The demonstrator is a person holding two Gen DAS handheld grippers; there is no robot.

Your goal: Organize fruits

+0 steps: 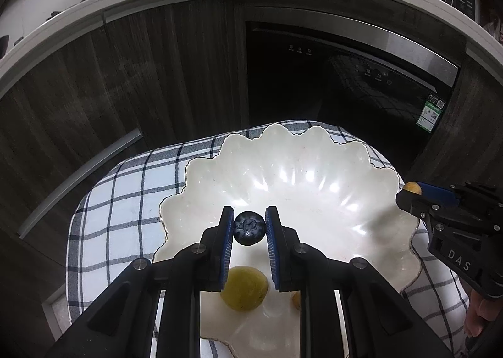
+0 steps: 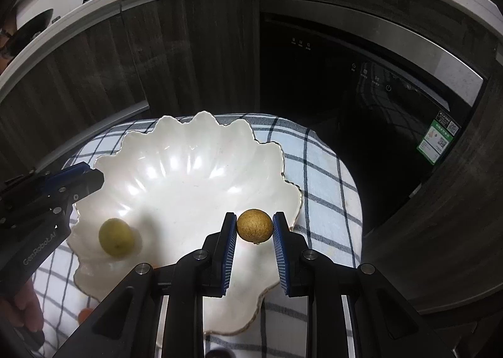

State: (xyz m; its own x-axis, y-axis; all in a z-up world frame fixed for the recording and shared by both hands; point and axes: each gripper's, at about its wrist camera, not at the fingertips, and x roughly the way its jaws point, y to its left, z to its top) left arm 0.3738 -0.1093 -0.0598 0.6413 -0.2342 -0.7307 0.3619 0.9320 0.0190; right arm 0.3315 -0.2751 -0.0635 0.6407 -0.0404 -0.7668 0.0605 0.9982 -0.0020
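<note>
pinching a blueberry (image 1: 249, 228) in left claw (image 1: 250, 227), right claw (image 2: 254, 226) clamping brown fruit (image 2: 254, 226), blueberry unseen from right view

Glossy white ceramic-looking bowl (image 1: 314, 181); checked cloth (image 1: 125, 200) matt; blueberry (image 1: 249, 228) dusty; brown fruit (image 2: 254, 226) rough; cabinet (image 1: 125, 75) woodgrain.

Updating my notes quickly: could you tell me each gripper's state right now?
Left gripper: closed on a blueberry.
Right gripper: closed on a brown round fruit.
</note>
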